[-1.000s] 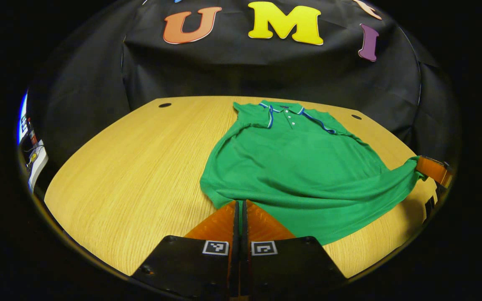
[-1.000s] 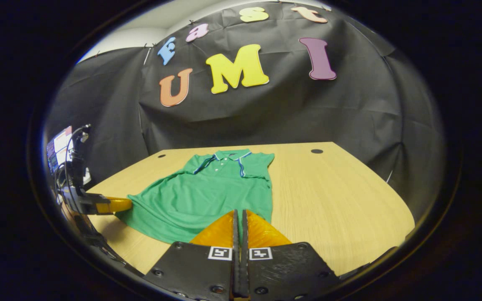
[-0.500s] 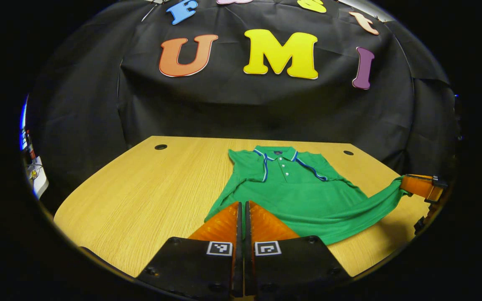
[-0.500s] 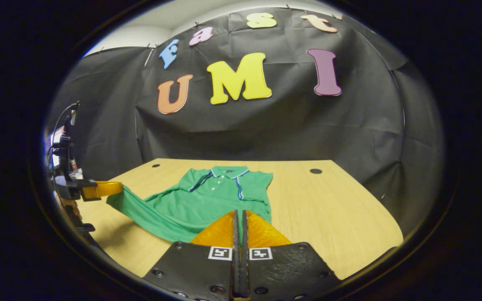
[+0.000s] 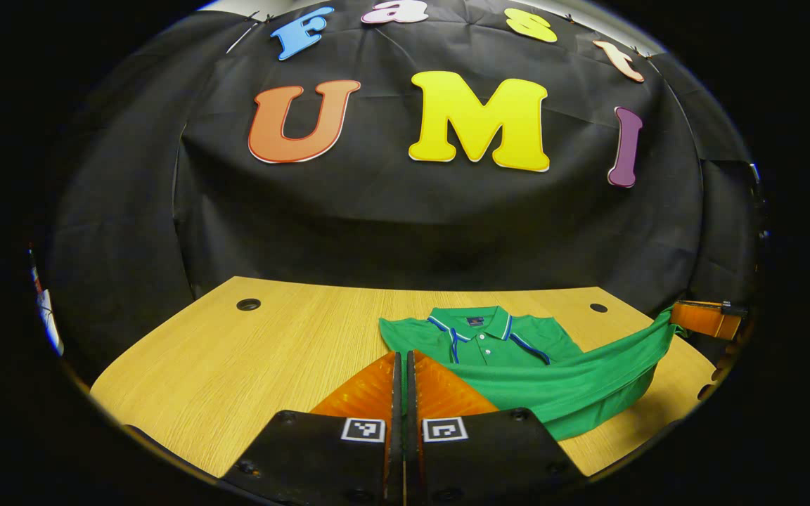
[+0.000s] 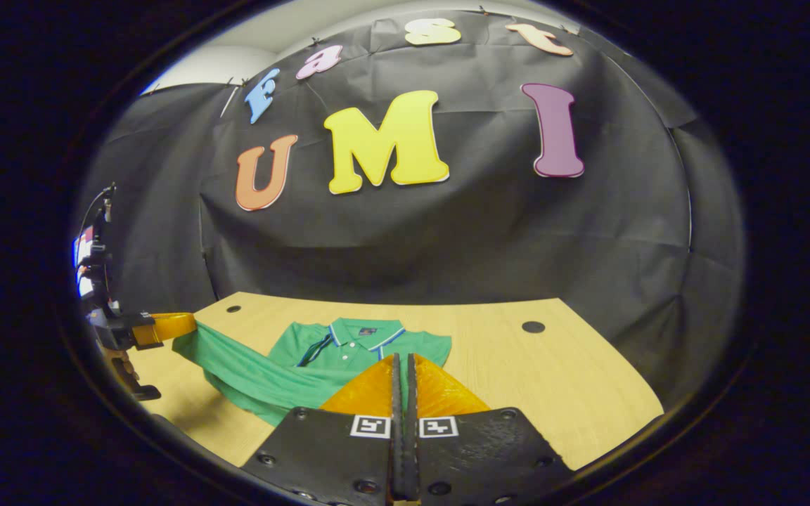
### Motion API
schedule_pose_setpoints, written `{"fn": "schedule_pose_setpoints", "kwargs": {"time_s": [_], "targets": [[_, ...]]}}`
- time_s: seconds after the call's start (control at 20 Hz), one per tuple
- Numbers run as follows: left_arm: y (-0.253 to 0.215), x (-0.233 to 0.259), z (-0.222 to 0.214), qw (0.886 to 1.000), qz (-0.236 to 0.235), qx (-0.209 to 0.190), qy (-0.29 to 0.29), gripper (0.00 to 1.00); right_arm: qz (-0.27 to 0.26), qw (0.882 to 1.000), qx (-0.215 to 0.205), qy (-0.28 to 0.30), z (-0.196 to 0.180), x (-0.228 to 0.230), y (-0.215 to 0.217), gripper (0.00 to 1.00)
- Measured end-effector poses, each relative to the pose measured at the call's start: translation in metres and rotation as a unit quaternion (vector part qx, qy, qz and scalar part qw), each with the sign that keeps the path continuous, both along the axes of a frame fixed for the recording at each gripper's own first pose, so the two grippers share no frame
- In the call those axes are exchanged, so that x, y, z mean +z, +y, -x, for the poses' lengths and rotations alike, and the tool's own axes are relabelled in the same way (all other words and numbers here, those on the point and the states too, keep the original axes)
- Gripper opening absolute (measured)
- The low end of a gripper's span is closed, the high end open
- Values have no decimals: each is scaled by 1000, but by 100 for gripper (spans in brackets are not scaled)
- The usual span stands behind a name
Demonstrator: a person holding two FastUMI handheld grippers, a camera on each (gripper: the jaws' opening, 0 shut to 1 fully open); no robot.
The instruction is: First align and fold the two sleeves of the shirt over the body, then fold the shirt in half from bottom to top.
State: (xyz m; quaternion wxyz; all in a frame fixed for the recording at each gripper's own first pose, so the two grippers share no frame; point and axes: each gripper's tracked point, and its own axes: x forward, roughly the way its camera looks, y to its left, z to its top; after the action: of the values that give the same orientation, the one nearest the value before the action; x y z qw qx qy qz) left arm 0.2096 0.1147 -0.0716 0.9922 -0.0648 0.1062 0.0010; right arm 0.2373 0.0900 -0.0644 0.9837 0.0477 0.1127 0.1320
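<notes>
Pinching green shirt (image 5: 560, 393) hem: left gripper (image 5: 403, 362), right gripper (image 6: 403, 364), raised above table (image 5: 236, 365).

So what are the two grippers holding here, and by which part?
Both hold the green polo shirt by its bottom hem, one corner each: the left gripper and right gripper, jaws closed on the fabric, hem lifted above the table.

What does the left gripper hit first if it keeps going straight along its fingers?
Likely the green shirt it already pinches. The left gripper points at the collar end lying flat on the table; depth is unclear.
</notes>
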Motion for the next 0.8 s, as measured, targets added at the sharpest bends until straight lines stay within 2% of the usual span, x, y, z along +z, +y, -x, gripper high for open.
{"fn": "schedule_pose_setpoints", "kwargs": {"time_s": [0.45,0.6,0.8], "targets": [[13,41,-116,1000,6,10,-19,7,19,999,-39,13,-128,13,-2,0],[17,28,-151,1000,3,13,-12,7,-6,999,-41,33,-157,2,2,0],[17,-13,-188,1000,-1,18,10,7,10,998,-48,43,-197,-29,9,0]]}}
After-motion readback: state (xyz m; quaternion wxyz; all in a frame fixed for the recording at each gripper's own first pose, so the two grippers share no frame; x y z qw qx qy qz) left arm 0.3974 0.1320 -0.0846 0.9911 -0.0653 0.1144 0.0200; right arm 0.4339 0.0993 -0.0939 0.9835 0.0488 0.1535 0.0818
